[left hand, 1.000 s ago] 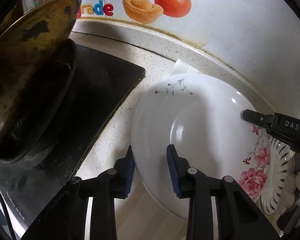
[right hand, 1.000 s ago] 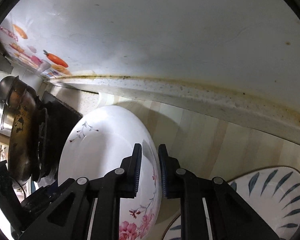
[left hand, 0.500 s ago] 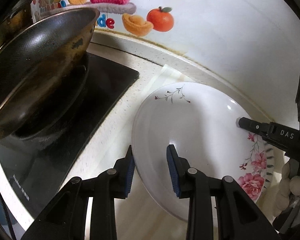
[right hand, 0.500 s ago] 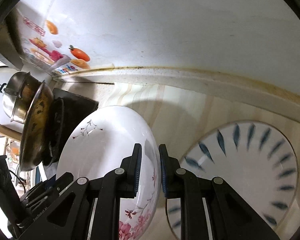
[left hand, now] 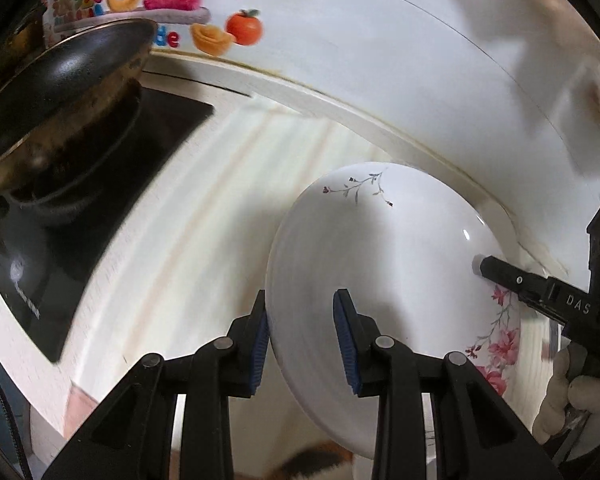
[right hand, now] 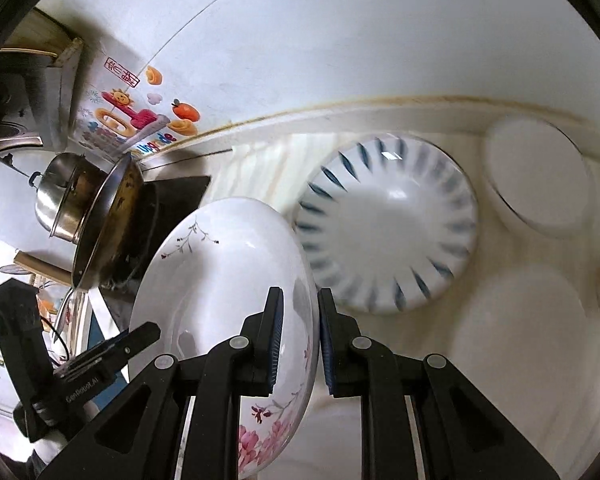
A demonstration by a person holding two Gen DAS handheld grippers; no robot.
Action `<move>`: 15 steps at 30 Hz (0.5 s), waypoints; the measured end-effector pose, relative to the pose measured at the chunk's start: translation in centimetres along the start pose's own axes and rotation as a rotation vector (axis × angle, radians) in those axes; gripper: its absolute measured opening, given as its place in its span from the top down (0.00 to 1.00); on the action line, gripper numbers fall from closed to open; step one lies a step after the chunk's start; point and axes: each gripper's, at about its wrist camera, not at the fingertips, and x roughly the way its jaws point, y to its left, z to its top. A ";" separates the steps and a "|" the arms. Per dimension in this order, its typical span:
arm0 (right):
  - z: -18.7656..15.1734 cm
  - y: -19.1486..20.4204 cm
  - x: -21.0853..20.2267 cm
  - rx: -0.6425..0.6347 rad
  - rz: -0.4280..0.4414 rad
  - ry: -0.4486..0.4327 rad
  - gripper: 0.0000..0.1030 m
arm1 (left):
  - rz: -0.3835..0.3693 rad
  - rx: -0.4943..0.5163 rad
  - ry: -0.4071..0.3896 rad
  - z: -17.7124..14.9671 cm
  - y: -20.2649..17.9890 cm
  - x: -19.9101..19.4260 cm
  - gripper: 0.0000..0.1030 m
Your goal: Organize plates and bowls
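A large white floral plate [left hand: 388, 264] with pink flowers is held in the air, tilted, above the counter. My left gripper [left hand: 300, 340] is shut on its near rim. My right gripper [right hand: 300, 340] is shut on the opposite rim of the same plate [right hand: 220, 280]; it shows in the left wrist view [left hand: 540, 292] at the right. A blue-leaf patterned bowl [right hand: 388, 228] sits on the counter below and to the right. Two plain white dishes [right hand: 536, 176] [right hand: 520, 340] sit further right.
A dark wok [left hand: 60, 92] stands on the black stove [left hand: 100, 216] at the left, with a steel pot [right hand: 60, 200] behind it. The white wall with a fruit sticker [left hand: 228, 36] runs along the back of the counter [left hand: 204, 216].
Both grippers have lifted the floral plate up and away from the counter. The blue-leaf bowl and the white dishes have come into the right wrist view.
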 end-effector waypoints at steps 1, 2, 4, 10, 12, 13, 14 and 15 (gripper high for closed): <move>-0.8 -0.5 -0.5 0.007 -0.002 0.000 0.81 | -0.011 0.012 0.007 -0.8 -0.7 -0.2 0.72; -2.1 -1.3 -1.3 0.024 -0.007 -0.001 0.81 | -0.019 0.023 0.014 -1.4 -1.2 -0.4 0.72; -4.0 -2.5 -2.2 0.049 -0.017 0.003 0.81 | -0.030 0.055 0.028 -2.8 -2.5 -0.7 0.72; -10.1 -6.5 -4.5 0.119 -0.041 0.019 0.81 | -0.043 0.152 0.089 -6.5 -5.4 -0.1 0.72; -11.7 -7.5 -4.9 0.126 -0.058 0.025 0.81 | -0.040 0.172 0.117 -7.2 -5.9 1.0 0.72; -12.5 -8.1 -5.0 0.134 -0.066 0.030 0.81 | -0.040 0.181 0.129 -7.8 -6.1 1.3 0.72; -13.1 -8.5 -5.0 0.139 -0.074 0.033 0.81 | -0.038 0.188 0.139 -8.1 -6.3 1.7 0.72; -13.6 -8.9 -5.0 0.145 -0.078 0.036 0.81 | -0.036 0.194 0.148 -8.5 -6.5 2.0 0.72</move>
